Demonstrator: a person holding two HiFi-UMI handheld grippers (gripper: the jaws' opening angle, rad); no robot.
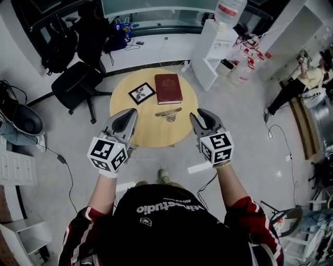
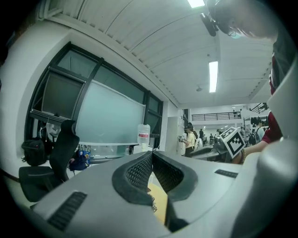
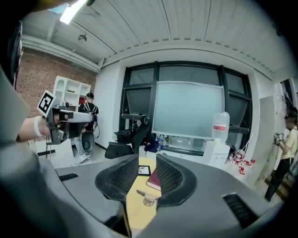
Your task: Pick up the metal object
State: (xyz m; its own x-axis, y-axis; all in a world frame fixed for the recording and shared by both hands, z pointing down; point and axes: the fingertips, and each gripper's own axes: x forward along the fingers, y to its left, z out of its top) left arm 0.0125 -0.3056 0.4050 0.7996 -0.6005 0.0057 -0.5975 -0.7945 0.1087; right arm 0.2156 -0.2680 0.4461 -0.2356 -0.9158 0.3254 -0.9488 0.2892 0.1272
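The metal object (image 1: 169, 113), a small silvery clip-like piece, lies near the middle of the round wooden table (image 1: 151, 132). In the right gripper view the metal object (image 3: 148, 199) shows through the gap between the jaws, some way ahead. My right gripper (image 1: 198, 117) hovers over the table's right edge, open with nothing between its pads. My left gripper (image 1: 130, 117) hovers over the left edge. Its pads (image 2: 139, 169) meet at the tip, so it is shut and empty.
A dark red book (image 1: 168, 88) and a small black picture frame (image 1: 142, 93) lie on the table's far half. A black office chair (image 1: 78, 83) stands to the left, and a white shelf unit (image 1: 210, 52) with a water bottle (image 1: 229, 10) at the back right. A person (image 1: 294, 85) stands far right.
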